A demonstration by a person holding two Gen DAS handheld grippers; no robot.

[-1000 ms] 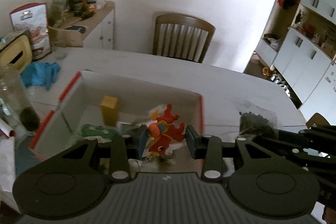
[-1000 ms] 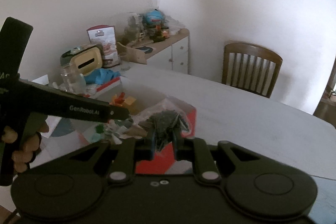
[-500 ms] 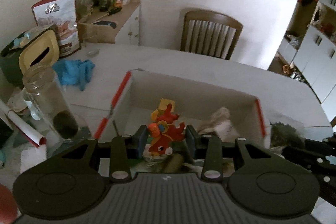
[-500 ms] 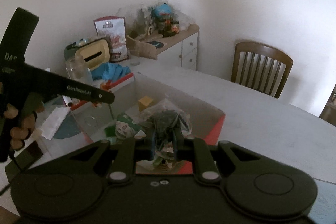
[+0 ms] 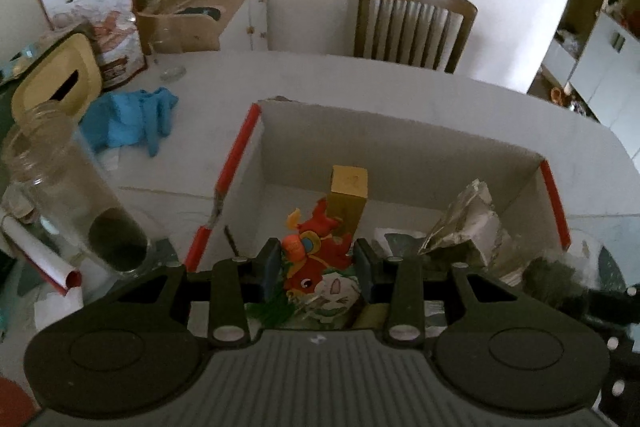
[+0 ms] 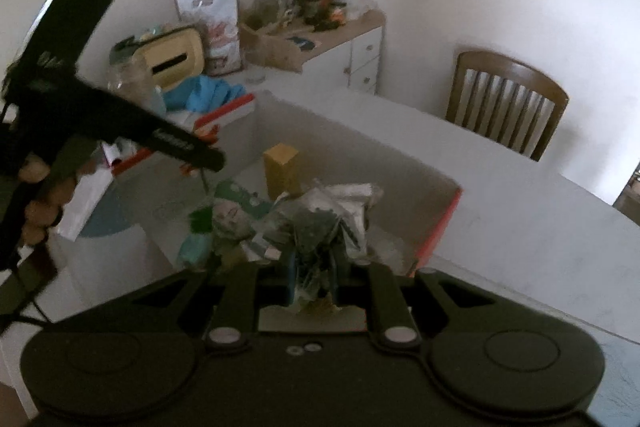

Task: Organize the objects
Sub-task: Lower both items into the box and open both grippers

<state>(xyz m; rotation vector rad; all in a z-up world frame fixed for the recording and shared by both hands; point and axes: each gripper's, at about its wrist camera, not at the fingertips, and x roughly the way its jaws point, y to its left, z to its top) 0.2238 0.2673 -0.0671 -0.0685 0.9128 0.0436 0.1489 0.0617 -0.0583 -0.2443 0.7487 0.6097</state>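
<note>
Both jaws grip: left gripper (image 5: 316, 263) holds a red toy (image 5: 316, 259), right gripper (image 6: 314, 281) a clear bag (image 6: 320, 227). Only the right view shows the hand (image 6: 42, 199); the box (image 5: 400, 131) rim is near.

Walls: we see plain white.
Chair (image 5: 414, 21): wooden, slatted back, behind the pale table (image 5: 440, 95).
Sideboard (image 6: 344, 45): white doors, wooden top, cluttered.
Light: dim, soft.
</note>
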